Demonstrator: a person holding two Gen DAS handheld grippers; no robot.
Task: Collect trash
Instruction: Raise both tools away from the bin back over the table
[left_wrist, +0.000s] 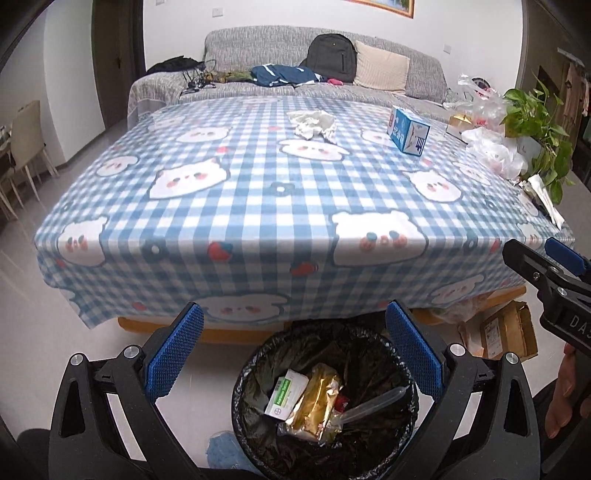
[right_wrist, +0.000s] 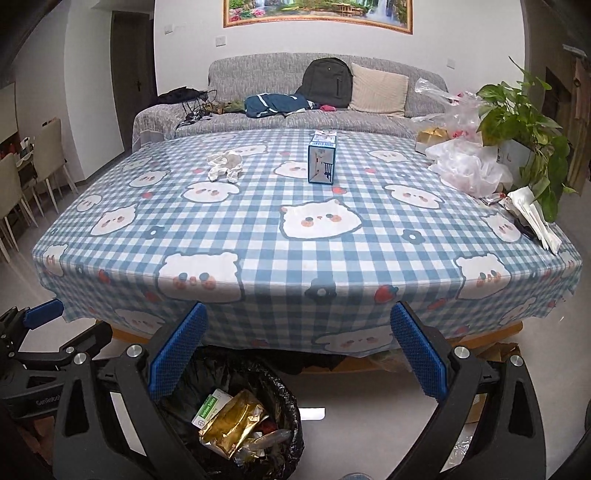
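A crumpled white tissue (left_wrist: 313, 123) lies on the far part of the checked table (left_wrist: 258, 206); it also shows in the right wrist view (right_wrist: 224, 166). A blue and white carton (left_wrist: 408, 134) stands to its right, upright in the right wrist view (right_wrist: 322, 161). A black-lined bin (left_wrist: 325, 402) on the floor before the table holds a green-white box, a gold wrapper and a clear plastic piece; it also shows in the right wrist view (right_wrist: 236, 413). My left gripper (left_wrist: 295, 354) is open and empty above the bin. My right gripper (right_wrist: 299, 354) is open and empty, just right of the bin.
Plastic bags (right_wrist: 469, 166), a potted plant (right_wrist: 524, 129) and white papers (right_wrist: 535, 218) crowd the table's right edge. A cardboard box (left_wrist: 506, 332) sits under the table at the right. A grey sofa (right_wrist: 295, 110) stands behind the table. Chairs (right_wrist: 37, 166) stand at the left.
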